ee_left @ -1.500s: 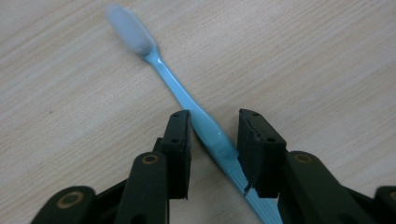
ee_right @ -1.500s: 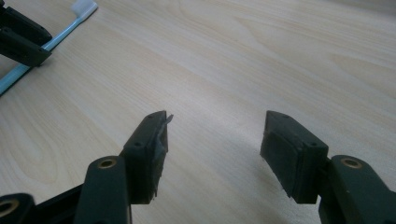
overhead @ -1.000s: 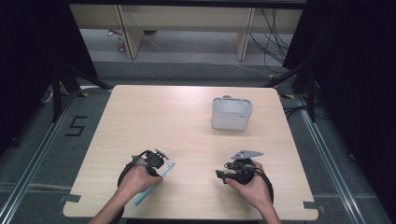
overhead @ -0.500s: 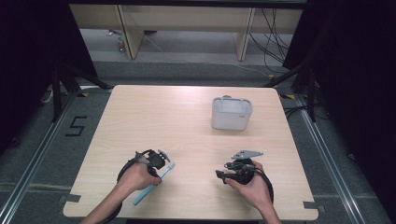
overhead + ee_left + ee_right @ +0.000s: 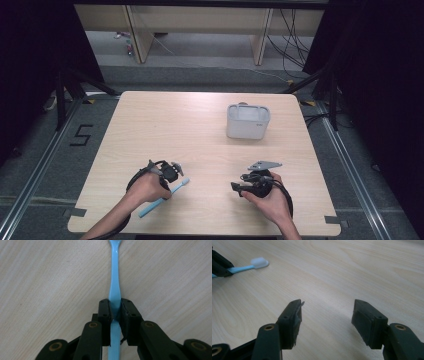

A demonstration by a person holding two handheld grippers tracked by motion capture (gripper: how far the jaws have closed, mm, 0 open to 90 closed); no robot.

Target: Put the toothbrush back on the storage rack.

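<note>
The left hand-held gripper (image 5: 115,312) is clenched on the handle of a light blue toothbrush (image 5: 114,277) lying on the wooden bench (image 5: 165,130) near its front edge, while the right hand-held gripper (image 5: 327,317), jaws spread wide and holding nothing, hovers well apart.

Floor (image 5: 60,150) — taped 5 (image 5: 81,135).
</note>
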